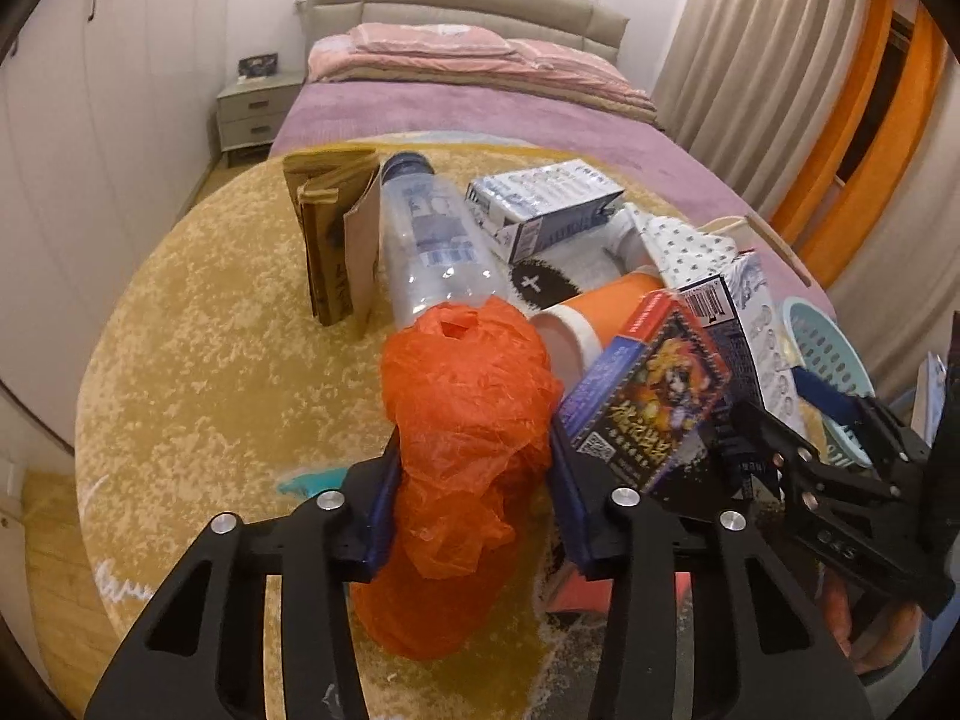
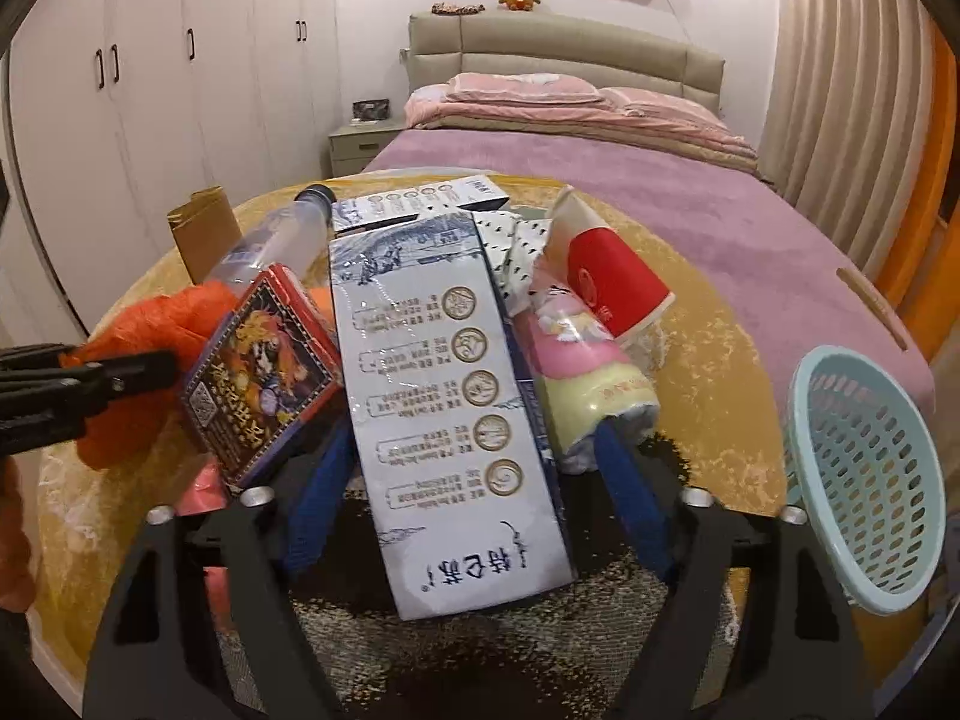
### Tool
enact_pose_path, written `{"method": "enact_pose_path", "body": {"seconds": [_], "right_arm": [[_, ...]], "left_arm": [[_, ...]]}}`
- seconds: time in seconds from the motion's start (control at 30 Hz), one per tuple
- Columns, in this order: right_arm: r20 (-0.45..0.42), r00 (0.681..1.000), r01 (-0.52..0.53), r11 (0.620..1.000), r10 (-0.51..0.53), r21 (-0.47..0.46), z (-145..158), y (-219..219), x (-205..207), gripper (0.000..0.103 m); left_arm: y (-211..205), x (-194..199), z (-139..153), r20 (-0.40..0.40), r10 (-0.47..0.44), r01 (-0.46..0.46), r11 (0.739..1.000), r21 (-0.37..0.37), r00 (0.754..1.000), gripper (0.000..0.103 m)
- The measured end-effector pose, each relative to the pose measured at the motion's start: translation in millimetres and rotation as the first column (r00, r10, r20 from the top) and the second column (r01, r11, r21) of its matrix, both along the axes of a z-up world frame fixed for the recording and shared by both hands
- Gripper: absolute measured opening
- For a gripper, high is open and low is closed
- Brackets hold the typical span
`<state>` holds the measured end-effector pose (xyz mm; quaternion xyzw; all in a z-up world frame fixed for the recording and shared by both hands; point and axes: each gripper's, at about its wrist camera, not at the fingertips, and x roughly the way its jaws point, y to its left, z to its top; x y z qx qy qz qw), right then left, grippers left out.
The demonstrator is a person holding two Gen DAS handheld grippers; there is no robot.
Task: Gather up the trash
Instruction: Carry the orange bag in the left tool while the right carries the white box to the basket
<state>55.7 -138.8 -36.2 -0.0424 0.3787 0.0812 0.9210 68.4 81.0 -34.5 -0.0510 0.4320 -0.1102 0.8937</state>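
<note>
My left gripper (image 1: 474,444) is shut on a crumpled orange plastic bag (image 1: 468,420), held over the yellow round rug (image 1: 210,360). My right gripper (image 2: 474,468) stands open around a long white-and-blue carton (image 2: 450,396), which lies between its blue pads (image 2: 318,492); I cannot tell whether they touch it. Beside the carton lie a dark printed card box (image 2: 264,372), a clear plastic bottle (image 1: 426,240), an orange paper cup (image 1: 594,312), a red paper cup (image 2: 618,282) and a pink-and-yellow wrapped pack (image 2: 588,378). The right gripper also shows in the left wrist view (image 1: 840,438).
A light-blue plastic basket (image 2: 864,480) stands at the right of the rug. Folded brown cardboard (image 1: 336,240) stands at the pile's far left. A second white carton (image 1: 540,204) lies behind. A purple-covered bed (image 2: 630,180), a nightstand (image 1: 258,108) and white wardrobes (image 2: 150,90) lie beyond.
</note>
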Motion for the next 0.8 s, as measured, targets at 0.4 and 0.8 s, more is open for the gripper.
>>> {"method": "enact_pose_path", "body": {"seconds": [0.4,0.8], "right_arm": [[0.103,0.993,0.05,0.99,-0.064,0.13,43.4,-41.4,-31.5,0.053],[0.147,0.89,0.401,0.894,-0.432,0.198,65.1,-192.4,-52.4,0.053]], "left_arm": [[-22.2,-33.1,69.0,0.196,-0.034,0.046,0.997,-0.057,0.98,0.037],[-205.0,-5.8,99.1,0.268,-0.376,0.399,0.916,-0.035,0.887,0.037]]}}
